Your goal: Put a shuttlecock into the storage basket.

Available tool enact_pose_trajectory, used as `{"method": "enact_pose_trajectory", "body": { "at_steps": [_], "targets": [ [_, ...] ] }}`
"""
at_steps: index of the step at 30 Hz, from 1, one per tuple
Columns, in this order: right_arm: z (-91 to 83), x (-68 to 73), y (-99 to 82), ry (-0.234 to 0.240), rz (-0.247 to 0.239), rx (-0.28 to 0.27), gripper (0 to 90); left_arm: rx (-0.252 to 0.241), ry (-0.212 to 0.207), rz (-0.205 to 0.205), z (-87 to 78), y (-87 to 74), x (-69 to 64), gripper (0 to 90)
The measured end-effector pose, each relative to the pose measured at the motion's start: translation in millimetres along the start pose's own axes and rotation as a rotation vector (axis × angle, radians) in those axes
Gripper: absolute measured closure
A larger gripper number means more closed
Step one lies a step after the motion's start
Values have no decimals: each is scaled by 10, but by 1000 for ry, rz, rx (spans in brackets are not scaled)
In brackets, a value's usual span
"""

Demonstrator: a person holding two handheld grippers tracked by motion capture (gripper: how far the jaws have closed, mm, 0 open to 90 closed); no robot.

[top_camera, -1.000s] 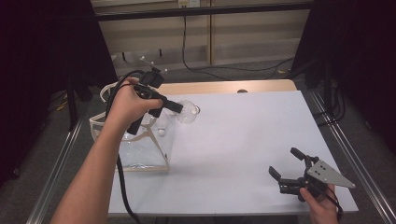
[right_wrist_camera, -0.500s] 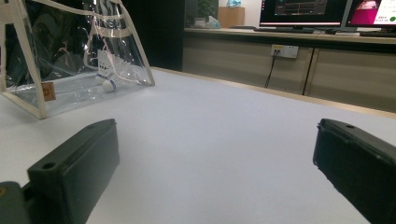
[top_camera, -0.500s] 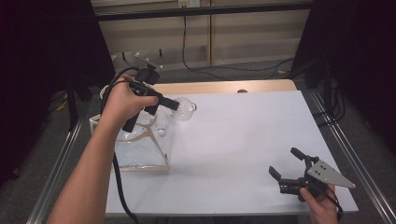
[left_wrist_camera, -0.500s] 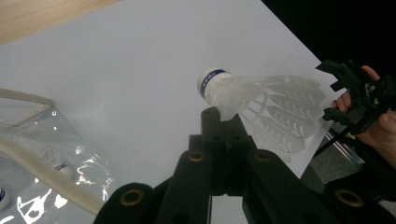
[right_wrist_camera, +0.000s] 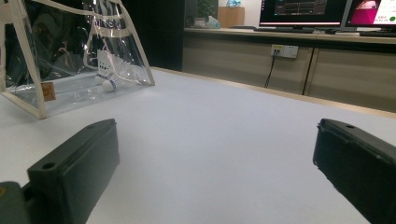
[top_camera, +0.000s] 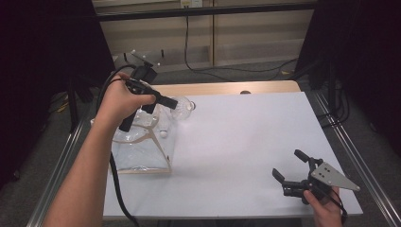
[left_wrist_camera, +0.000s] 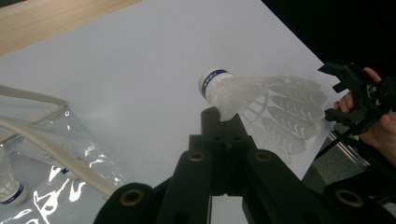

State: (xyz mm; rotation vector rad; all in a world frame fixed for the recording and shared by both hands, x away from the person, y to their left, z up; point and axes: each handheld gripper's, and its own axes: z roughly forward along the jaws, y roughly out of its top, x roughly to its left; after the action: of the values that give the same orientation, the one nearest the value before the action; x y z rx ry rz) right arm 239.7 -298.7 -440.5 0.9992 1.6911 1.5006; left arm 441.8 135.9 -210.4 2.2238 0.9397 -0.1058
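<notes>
**A:** White feathered shuttlecock with a blue band round its cork [left_wrist_camera: 261, 100]: where is it listed?

**B:** Clamped by its feather skirt in the left gripper [left_wrist_camera: 223, 120], fingers clenched on it. It is carried above the white surface [top_camera: 246, 137], cork pointing away from the hand, just beside the top of the clear plastic bag with cream trim [top_camera: 142, 146].

**A:** Bag contents?

**B:** A second white shuttlecock [right_wrist_camera: 106, 74] lies inside, on the bag's floor. The bag stands upright at the surface's left side.

**A:** Right gripper [top_camera: 295, 170]?

**B:** Low at the near right corner, well apart from the bag. Fingers released, spread wide, nothing between them.
</notes>
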Motion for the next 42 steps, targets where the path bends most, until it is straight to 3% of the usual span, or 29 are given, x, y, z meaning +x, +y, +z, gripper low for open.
{"method": "enact_pose_trajectory", "body": {
  "at_steps": [42],
  "targets": [
    [6,4,-1,4,-2,-2,2,-25,42,-29,-284,22,107,900]
  ]
}}
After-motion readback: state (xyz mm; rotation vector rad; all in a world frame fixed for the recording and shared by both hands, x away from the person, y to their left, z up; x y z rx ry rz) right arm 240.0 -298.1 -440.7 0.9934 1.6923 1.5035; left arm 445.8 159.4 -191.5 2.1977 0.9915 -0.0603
